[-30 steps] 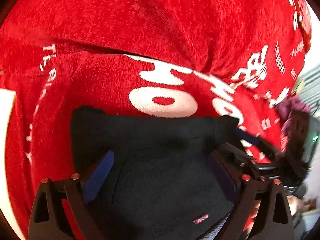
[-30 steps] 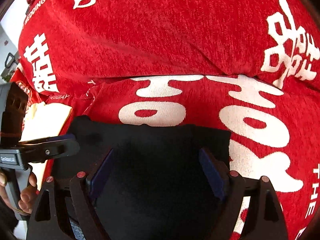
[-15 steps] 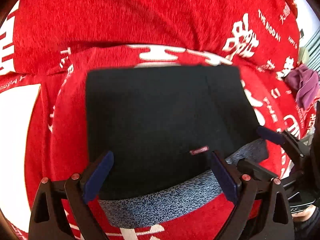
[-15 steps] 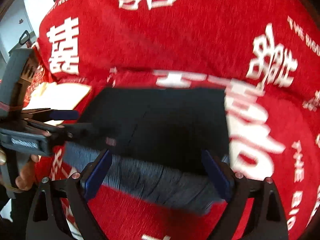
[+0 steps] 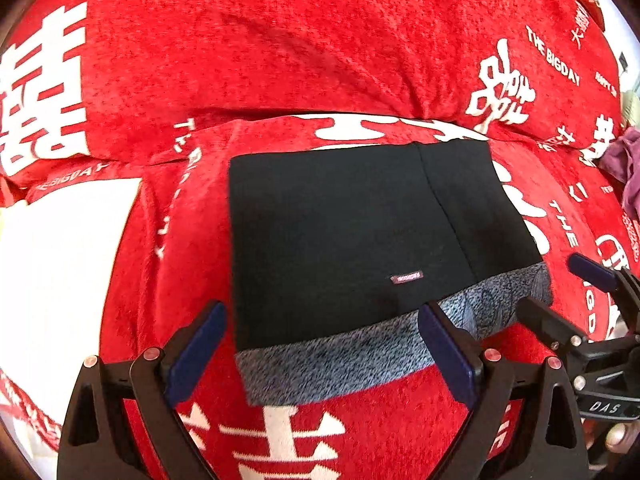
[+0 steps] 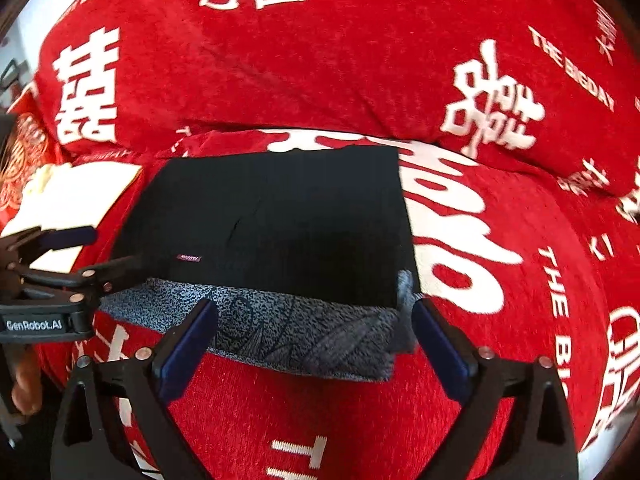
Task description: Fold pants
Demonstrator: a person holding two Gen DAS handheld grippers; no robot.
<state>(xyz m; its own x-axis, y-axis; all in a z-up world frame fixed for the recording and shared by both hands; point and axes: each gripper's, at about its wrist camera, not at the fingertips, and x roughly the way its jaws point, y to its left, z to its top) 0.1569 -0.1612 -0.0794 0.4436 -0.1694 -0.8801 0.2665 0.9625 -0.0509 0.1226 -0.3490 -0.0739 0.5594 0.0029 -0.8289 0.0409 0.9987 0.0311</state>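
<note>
The black pants [image 5: 352, 240] lie folded into a flat rectangle on the red sofa seat, with a grey patterned band [image 5: 360, 352] along the near edge and a small label on top. They also show in the right wrist view [image 6: 280, 216]. My left gripper [image 5: 320, 344] is open and empty, hovering just in front of the grey band. My right gripper [image 6: 312, 340] is open and empty, also just in front of the band. Each gripper shows at the edge of the other's view.
The red sofa cover [image 5: 320, 60] with white lettering covers seat and backrest. A white patch [image 5: 52, 264] lies left of the pants. A purple cloth [image 5: 624, 160] sits at the far right on the seat.
Both grippers have pulled back and up from the pants, which now lie flat on the seat. The grey band came into view as I withdrew.
</note>
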